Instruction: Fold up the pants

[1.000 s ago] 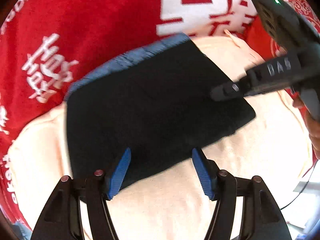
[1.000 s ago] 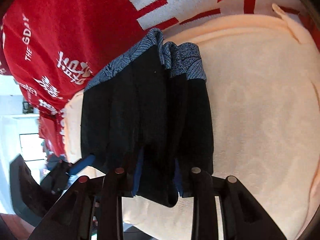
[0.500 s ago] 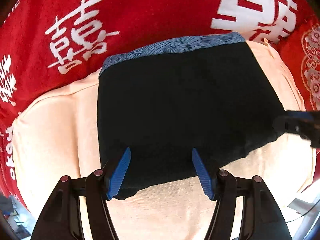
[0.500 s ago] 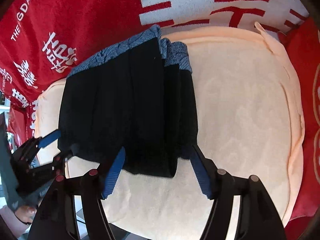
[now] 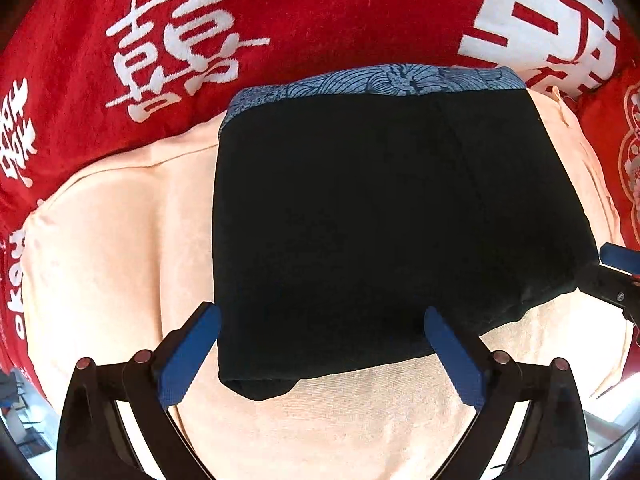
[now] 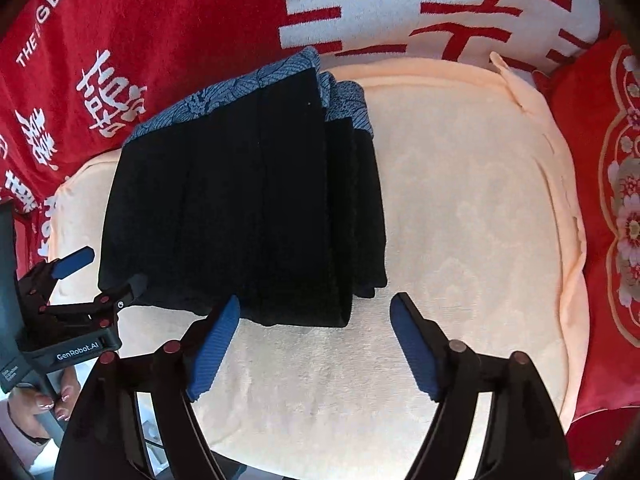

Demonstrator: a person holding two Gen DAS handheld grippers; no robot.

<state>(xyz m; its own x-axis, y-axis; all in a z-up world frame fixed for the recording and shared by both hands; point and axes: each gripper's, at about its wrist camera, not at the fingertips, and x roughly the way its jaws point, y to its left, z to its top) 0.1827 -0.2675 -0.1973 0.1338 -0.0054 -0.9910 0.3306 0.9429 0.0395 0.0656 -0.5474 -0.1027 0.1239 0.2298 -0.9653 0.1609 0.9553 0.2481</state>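
- Left wrist view: the pants (image 5: 384, 224), black with a blue patterned waistband, are seen folded into a compact rectangle on a peach towel (image 5: 112, 248), which is spread over a red blanket (image 5: 300, 12) with white characters; the waistband reaches the towel's far edge and laps onto the red blanket.
- The left tool (image 5: 322, 344) is released: its jaws have just been opening, and the near edge of the pants lies between the blue pads without being pressed.
- The right tool (image 6: 316, 340) is likewise released, its jaws having just been opening; the near right corner of the pants lies just ahead of them, mostly toward the left pad, and nothing is clamped.
- Risk, as a judgement: the stacked layers at the right side of the fold, seen in the right wrist view, are stepped and loose, so they could slide apart or spring open if a pad catches the cloth while the tools are drawn away.
- Risk: the near left corner bulges slightly in the left wrist view, and a snag there could drag the whole bundle toward the towel's near edge.
- Risk: the soft, uneven towel underneath could let the bundle sag out of square.
- Count: one pair of pants, one towel, one red blanket, two tools, and one hand (image 6: 44, 404), seen at the lower left of the right wrist view.
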